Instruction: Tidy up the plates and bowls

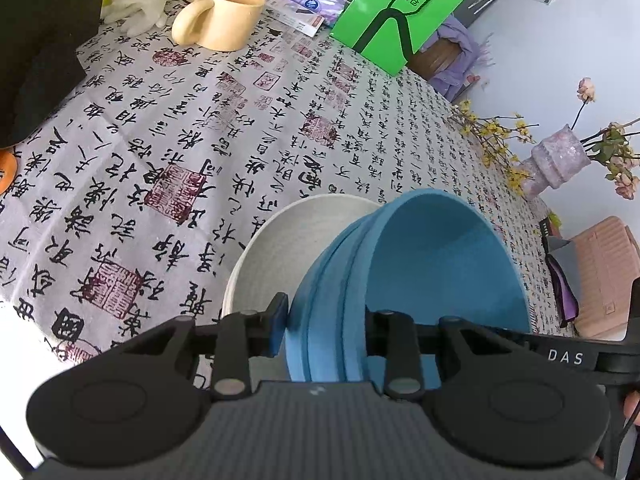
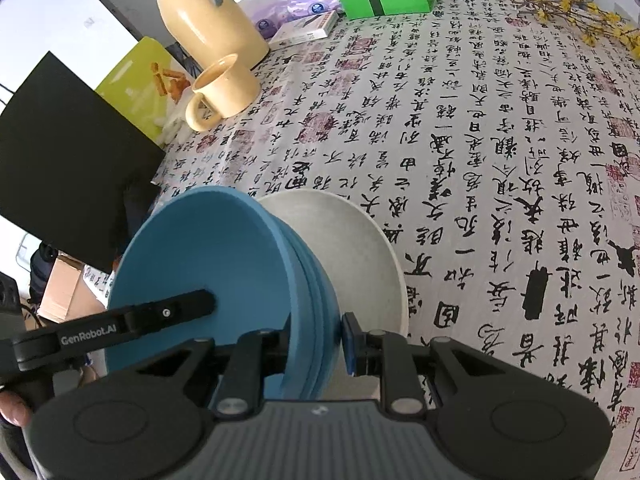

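Note:
A blue bowl (image 1: 440, 264) is held between both grippers, one on each side of its rim, above a white speckled bowl (image 1: 288, 248) on the calligraphy tablecloth. My left gripper (image 1: 324, 328) is shut on the blue bowl's rim, with one finger inside and one outside. My right gripper (image 2: 316, 340) straddles the opposite side of the blue bowl (image 2: 208, 264); its right pad (image 2: 350, 340) stands a small gap off the wall. The white bowl (image 2: 360, 256) shows behind it. The other gripper's arm crosses each view.
A cream mug (image 1: 224, 16) and a cream jug (image 2: 208, 12) stand at the far side. A green box (image 1: 400, 12), a small carton (image 2: 308, 28), a black board (image 2: 68, 152), and a flower vase (image 1: 560, 160) ring the table (image 2: 500, 140).

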Demonstrator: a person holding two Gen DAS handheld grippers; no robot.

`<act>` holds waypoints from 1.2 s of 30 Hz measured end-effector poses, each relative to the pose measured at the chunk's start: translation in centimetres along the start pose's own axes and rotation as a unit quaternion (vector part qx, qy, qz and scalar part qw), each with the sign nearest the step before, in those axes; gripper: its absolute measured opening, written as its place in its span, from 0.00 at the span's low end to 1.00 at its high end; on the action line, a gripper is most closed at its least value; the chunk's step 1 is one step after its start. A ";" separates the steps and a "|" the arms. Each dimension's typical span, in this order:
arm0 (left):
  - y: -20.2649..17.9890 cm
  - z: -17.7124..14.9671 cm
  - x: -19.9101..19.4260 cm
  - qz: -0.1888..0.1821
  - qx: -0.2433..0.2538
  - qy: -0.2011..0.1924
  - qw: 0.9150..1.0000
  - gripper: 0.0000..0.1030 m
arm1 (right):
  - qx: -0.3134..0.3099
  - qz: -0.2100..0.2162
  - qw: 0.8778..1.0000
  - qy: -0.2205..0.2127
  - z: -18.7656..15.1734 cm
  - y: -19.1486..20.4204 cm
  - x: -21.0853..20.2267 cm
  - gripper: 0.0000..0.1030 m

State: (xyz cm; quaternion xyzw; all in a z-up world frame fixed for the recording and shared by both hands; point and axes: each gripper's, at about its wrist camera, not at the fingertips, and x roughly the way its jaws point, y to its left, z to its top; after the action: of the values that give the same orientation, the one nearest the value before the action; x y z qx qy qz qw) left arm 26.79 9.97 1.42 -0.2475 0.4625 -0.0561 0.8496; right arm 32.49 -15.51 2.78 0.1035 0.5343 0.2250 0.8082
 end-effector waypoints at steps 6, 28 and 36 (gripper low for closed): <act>0.0 0.2 0.4 -0.005 0.011 0.000 1.000 0.34 | -0.013 -0.002 1.000 -0.010 0.3 0.3 0.1 0.23; -3.5 -3.3 -6.6 0.084 0.133 -0.137 0.978 1.00 | -0.096 -0.069 0.980 -0.159 -3.7 2.1 -7.8 0.79; -4.3 -9.4 -10.5 0.118 0.181 -0.241 0.946 1.00 | -0.146 -0.104 0.941 -0.286 -10.7 3.8 -11.5 0.84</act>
State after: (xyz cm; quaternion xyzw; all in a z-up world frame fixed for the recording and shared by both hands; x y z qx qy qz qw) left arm 13.76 6.13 7.23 -0.0396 0.2521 0.0231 0.9666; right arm 17.99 -18.43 9.40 -0.0119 0.2496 0.1763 0.9521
